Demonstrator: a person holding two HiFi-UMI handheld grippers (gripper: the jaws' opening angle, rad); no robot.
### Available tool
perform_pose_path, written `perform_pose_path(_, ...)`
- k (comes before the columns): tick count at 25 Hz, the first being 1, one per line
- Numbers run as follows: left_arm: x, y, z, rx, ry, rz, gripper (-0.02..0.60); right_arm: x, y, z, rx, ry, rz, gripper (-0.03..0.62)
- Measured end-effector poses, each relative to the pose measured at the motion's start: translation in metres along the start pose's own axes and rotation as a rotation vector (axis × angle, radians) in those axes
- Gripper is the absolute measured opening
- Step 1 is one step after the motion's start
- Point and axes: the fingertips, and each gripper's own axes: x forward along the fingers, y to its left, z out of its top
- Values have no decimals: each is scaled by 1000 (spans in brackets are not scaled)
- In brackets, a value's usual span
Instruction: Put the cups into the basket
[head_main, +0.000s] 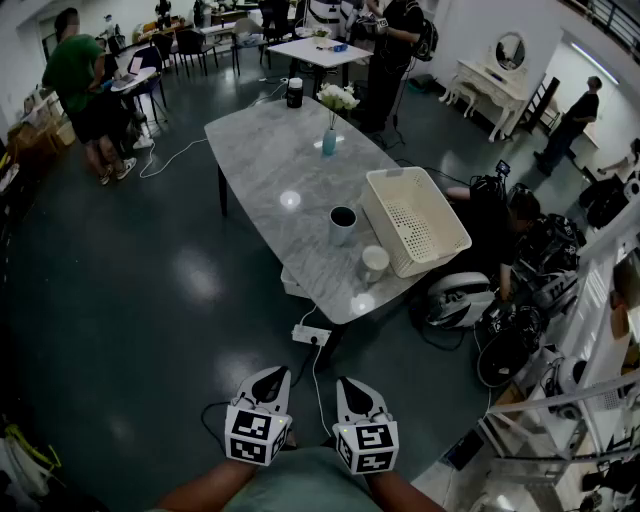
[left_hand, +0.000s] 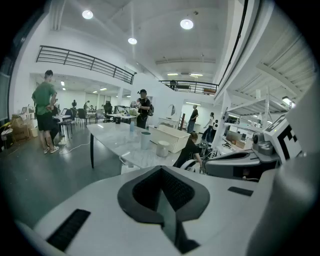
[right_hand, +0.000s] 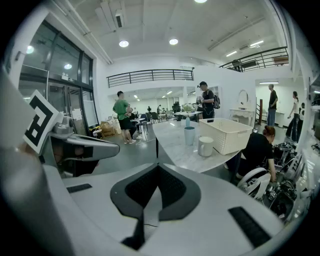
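On the marble table (head_main: 270, 165) stand a tall grey cup (head_main: 342, 225) with a dark inside and, nearer to me, a short white cup (head_main: 374, 263). The white perforated basket (head_main: 440, 205) is to their right and has nothing in it. Both grippers hang well short of the table, low in the head view. My left gripper (head_main: 268, 385) and right gripper (head_main: 358, 392) are side by side, both shut with nothing between the jaws. The left gripper view shows the grey cup (left_hand: 145, 140), white cup (left_hand: 163, 148) and basket (left_hand: 172, 137) far ahead. So does the right gripper view: grey cup (right_hand: 189, 135), white cup (right_hand: 205, 146), basket (right_hand: 226, 134).
A blue vase with white flowers (head_main: 330, 138) and a black object (head_main: 294, 95) stand at the table's far end. A power strip (head_main: 311, 335) with cables lies on the floor at the near table leg. A person crouches (head_main: 500, 215) among gear right of the basket. Other people stand farther off.
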Motion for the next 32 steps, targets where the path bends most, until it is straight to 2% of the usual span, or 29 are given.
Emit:
perform_pose_path(10, 4, -5, -2, 2, -15, -6, 3, -2, -7, 5, -2, -31, -18, 11)
perform_pose_path(20, 3, -13, 7, -2, -29, -18, 3, -8, 0, 24, 17, -68, 27, 12)
perform_pose_path(32, 41, -67, 40, 26, -49, -50, 3, -26, -79, 48, 13, -113, -49, 12)
